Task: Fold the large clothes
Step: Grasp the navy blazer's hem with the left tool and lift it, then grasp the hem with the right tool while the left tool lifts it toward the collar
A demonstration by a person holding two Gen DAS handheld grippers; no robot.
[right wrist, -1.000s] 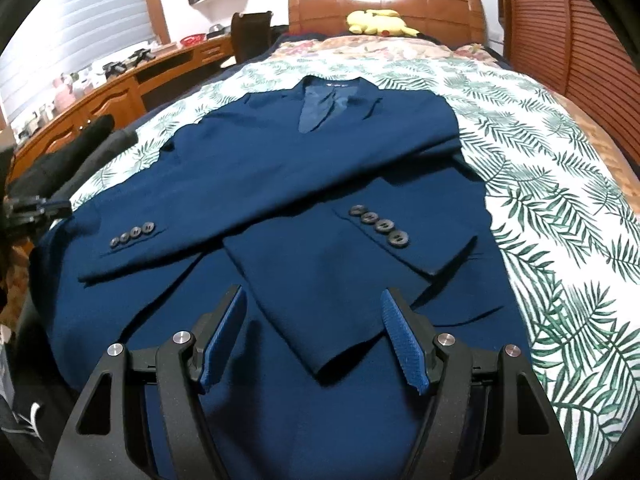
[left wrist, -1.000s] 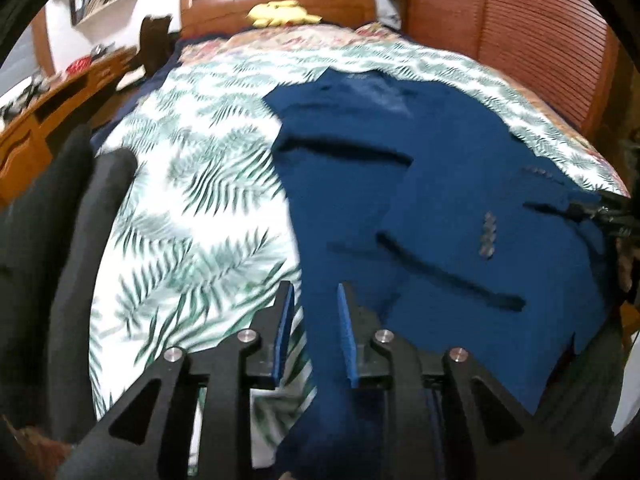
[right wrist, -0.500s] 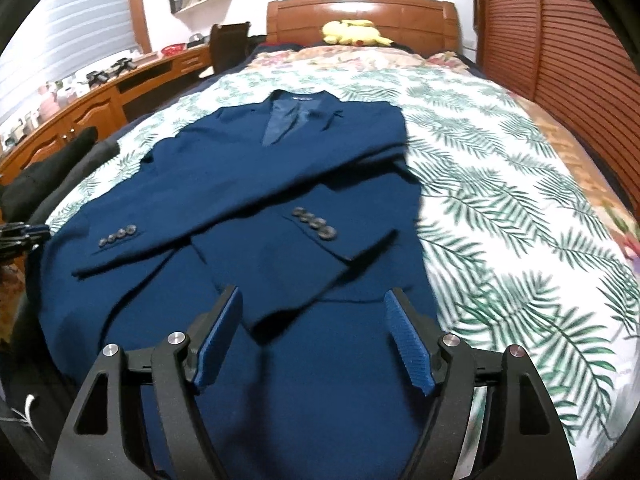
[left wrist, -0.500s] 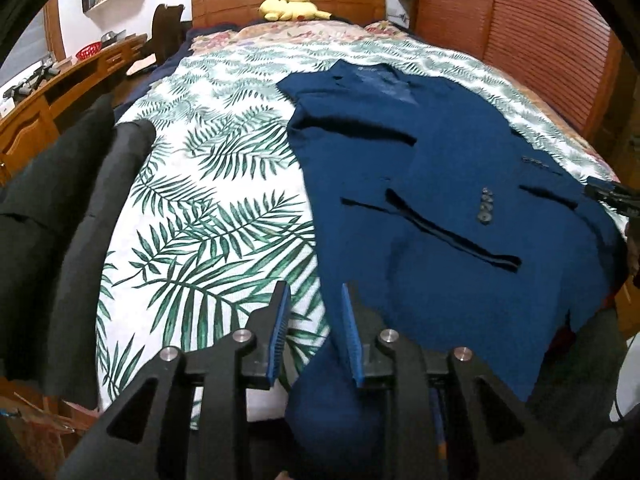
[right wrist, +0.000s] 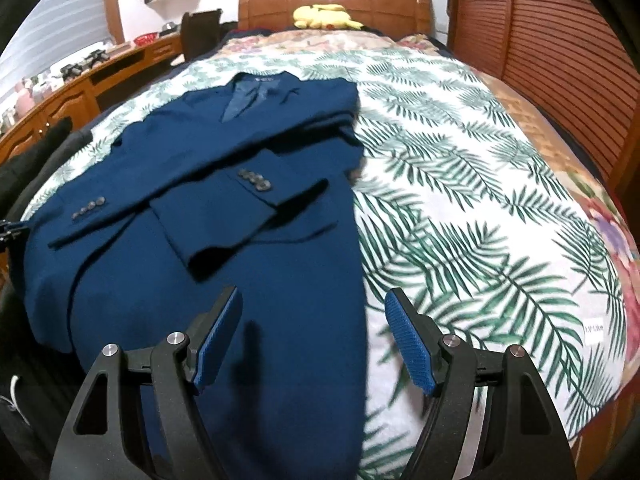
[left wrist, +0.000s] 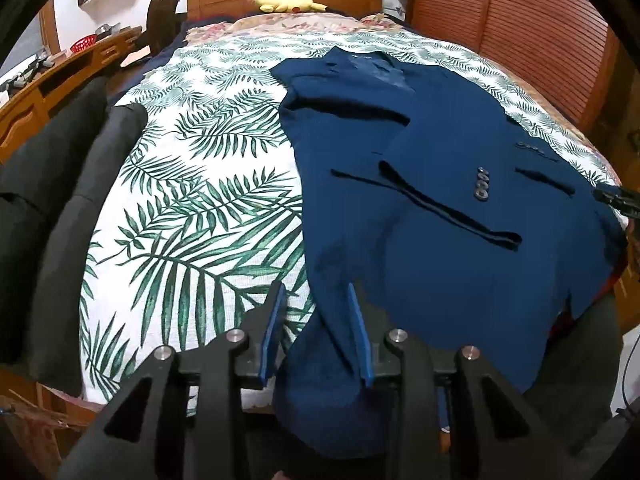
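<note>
A navy blue suit jacket lies flat on the palm-leaf bedsheet, collar toward the headboard, both sleeves folded across its front. My left gripper is partly open at the jacket's near left corner, and the hem passes between its fingers and hangs over the bed's edge; I cannot tell if the pads press it. In the right wrist view the jacket fills the left half. My right gripper is open and empty, hovering over the jacket's lower right edge. Its tip shows at the left wrist view's right side.
A wooden headboard with a yellow plush toy stands at the far end. A louvred wooden wardrobe runs along the right. A wooden desk with clutter and dark clothes lie at the left.
Both grippers have drawn back toward the foot of the bed. The left gripper's fingers have spread wider around the hem. The right gripper has shifted right toward the jacket's right edge.
</note>
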